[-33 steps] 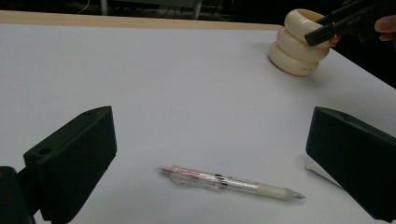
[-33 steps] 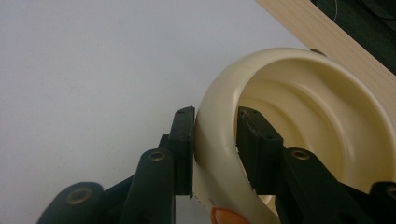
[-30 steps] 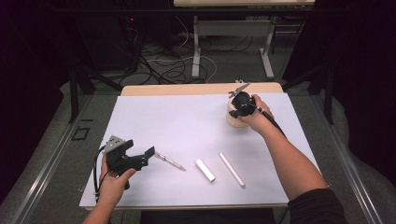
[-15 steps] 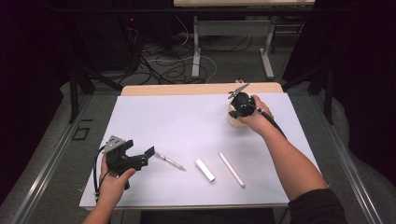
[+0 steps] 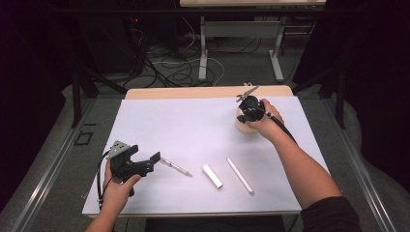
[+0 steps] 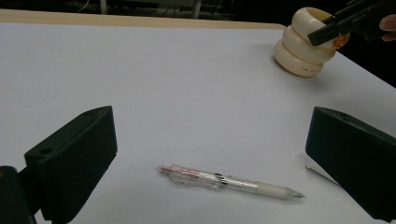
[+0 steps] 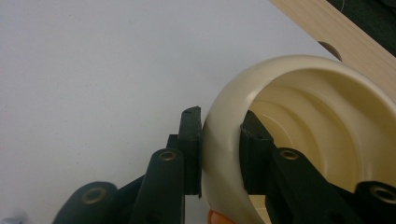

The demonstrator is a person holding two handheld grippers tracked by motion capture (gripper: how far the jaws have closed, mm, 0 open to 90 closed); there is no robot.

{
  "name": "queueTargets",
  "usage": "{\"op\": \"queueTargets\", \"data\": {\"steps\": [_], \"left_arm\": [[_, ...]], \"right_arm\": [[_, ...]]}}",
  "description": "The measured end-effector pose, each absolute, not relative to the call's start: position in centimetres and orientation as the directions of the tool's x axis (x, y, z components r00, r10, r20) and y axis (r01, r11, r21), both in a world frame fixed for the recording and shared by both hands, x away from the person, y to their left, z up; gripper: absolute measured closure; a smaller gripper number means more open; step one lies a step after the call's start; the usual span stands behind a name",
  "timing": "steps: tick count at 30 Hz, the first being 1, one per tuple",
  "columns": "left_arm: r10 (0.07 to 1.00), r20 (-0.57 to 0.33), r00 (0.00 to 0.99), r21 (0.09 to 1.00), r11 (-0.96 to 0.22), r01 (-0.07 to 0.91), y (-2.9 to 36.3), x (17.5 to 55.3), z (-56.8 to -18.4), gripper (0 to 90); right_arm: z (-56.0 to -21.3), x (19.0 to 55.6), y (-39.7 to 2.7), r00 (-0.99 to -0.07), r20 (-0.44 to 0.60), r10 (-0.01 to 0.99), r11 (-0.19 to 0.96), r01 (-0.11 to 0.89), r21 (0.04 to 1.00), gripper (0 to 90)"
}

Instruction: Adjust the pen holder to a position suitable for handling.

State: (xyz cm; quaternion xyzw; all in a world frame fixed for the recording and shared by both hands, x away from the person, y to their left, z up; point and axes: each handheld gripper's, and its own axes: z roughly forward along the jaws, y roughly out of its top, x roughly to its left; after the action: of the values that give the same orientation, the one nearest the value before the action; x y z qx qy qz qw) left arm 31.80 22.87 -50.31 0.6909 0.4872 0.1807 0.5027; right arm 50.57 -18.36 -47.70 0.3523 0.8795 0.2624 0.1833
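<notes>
Pen (image 5: 176, 167) left of tube (image 5: 212, 175)

White-sheeted table (image 5: 193, 121) bearing pen (image 5: 176, 167), holder (image 5: 245, 126)

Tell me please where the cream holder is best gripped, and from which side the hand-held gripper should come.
Grip the cream holder by its top rim, coming from above. It stands upright with an open mouth and a thin wall, so one jaw fits inside and one outside. The right hand-held gripper is shut on the rim exactly so. The bulging, ringed sides would probably slip.
</notes>
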Motion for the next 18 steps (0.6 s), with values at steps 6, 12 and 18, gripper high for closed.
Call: {"op": "queueTargets", "data": {"steps": [6,12,18], "left_arm": [[0.854,-0.242,0.460,0.871,-0.017,0.491,22.8,31.8,-50.4,2.2],[0.856,-0.243,0.457,0.869,-0.018,0.494,22.8,31.8,-50.4,2.2],[0.855,-0.242,0.459,0.870,-0.018,0.493,22.8,31.8,-50.4,2.2]], "right_arm": [[-47.3,50.0,-18.0,-0.690,-0.133,0.712,0.613,0.517,0.598,73.7],[-46.9,49.4,-17.4,-0.696,-0.121,0.708,0.598,0.499,0.627,73.8],[-46.7,48.7,-16.7,-0.697,-0.108,0.709,0.591,0.504,0.630,73.8]]}}
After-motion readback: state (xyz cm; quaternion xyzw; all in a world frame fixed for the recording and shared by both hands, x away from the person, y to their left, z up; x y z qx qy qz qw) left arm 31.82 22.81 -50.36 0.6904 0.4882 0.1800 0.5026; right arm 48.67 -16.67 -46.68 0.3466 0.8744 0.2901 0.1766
